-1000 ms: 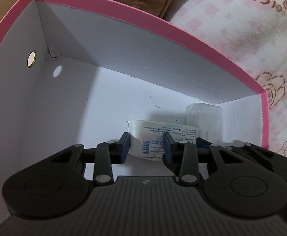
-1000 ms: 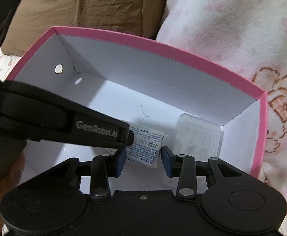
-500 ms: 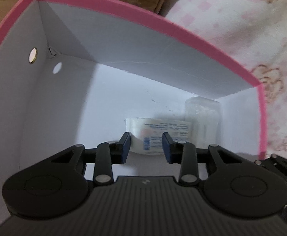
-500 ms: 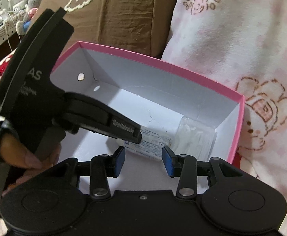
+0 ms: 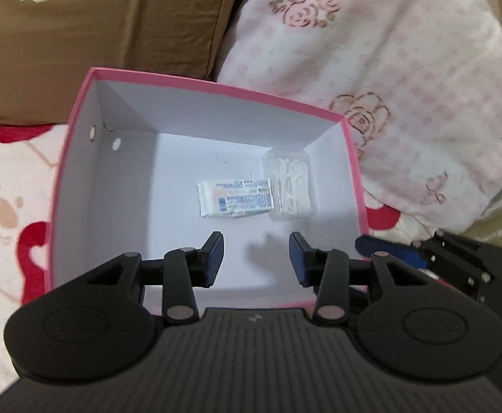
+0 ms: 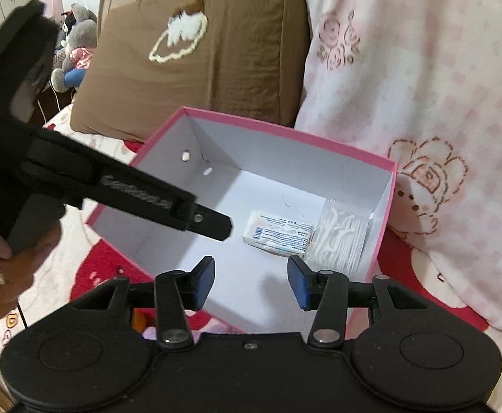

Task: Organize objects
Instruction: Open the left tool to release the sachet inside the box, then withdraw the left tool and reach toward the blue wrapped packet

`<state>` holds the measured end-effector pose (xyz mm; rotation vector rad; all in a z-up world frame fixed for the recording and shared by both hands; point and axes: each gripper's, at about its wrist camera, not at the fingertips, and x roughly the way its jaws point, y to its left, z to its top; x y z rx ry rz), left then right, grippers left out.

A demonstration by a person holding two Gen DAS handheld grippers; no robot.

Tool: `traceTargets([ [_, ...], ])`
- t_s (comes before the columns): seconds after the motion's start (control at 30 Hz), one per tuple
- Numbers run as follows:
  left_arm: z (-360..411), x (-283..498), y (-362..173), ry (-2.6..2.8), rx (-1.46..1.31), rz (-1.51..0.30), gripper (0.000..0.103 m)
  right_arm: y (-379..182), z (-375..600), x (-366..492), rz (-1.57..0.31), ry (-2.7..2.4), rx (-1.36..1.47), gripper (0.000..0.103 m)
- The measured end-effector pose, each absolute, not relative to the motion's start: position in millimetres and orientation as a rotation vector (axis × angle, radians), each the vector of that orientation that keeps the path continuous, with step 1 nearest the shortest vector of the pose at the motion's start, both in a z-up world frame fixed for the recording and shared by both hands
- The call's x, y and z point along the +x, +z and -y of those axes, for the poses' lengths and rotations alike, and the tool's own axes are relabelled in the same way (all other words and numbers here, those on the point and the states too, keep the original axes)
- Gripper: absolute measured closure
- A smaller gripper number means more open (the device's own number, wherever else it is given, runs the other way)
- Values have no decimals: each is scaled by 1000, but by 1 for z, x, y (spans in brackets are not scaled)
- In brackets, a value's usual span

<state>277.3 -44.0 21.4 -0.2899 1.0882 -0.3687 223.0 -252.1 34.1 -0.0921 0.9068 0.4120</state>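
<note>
A pink box with a white inside (image 5: 216,86) (image 6: 285,127) stands on the bed. On its floor lie a white printed packet (image 5: 235,198) (image 6: 278,232) and, touching its right side, a clear case of white floss picks (image 5: 290,184) (image 6: 342,235). My left gripper (image 5: 256,256) is open and empty, held above the box's near part; its fingers (image 6: 213,223) show from the left in the right wrist view. My right gripper (image 6: 249,282) is open and empty above the box's near edge.
A brown pillow (image 5: 96,27) (image 6: 199,51) lies behind the box. A pink-and-white rose-print blanket (image 5: 388,86) (image 6: 423,86) is at the right. The sheet below is red and white (image 5: 7,206). Plush toys (image 6: 75,51) sit far left.
Both grippers have pulled up and back out of the box. The left gripper's jaws have opened wider and let go of the packet, which now lies on the box floor.
</note>
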Motion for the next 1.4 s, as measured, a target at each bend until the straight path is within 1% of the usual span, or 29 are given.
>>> traceTargets([
  [0.13, 37, 255, 40, -384, -273, -1079, 61, 45, 254, 195, -884, 410, -84, 43],
  [0.2, 35, 244, 48, -392, -261, -1065, 58, 48, 248, 192, -876, 412, -86, 38],
  [0.27, 31, 232, 57, -400, -251, -1049, 56, 55, 246, 183, -870, 408, -86, 34],
  [0.37, 27, 217, 71, -401, -238, -1034, 55, 64, 248, 167, -854, 409, -86, 31],
  [0.53, 23, 195, 91, -425, -202, -1016, 51, 79, 250, 150, -837, 401, -81, 26],
  [0.63, 18, 183, 97, -428, -196, -1013, 49, 85, 252, 141, -829, 397, -75, 21],
  [0.73, 13, 171, 98, -434, -196, -1015, 45, 89, 253, 133, -820, 382, -60, 18],
  [0.8, 10, 164, 98, -440, -186, -1013, 42, 90, 253, 127, -822, 380, -56, 14],
  [1.17, -2, 137, 92, -437, -192, -1039, 33, 100, 241, 96, -829, 392, -85, 12],
  [1.2, -3, 134, 93, -443, -188, -1033, 29, 101, 240, 94, -828, 392, -84, 12],
  [1.27, -5, 128, 93, -437, -179, -1025, 24, 103, 240, 89, -831, 394, -85, 11],
  [1.4, -8, 117, 90, -436, -154, -1019, 18, 105, 240, 80, -834, 395, -80, 11],
])
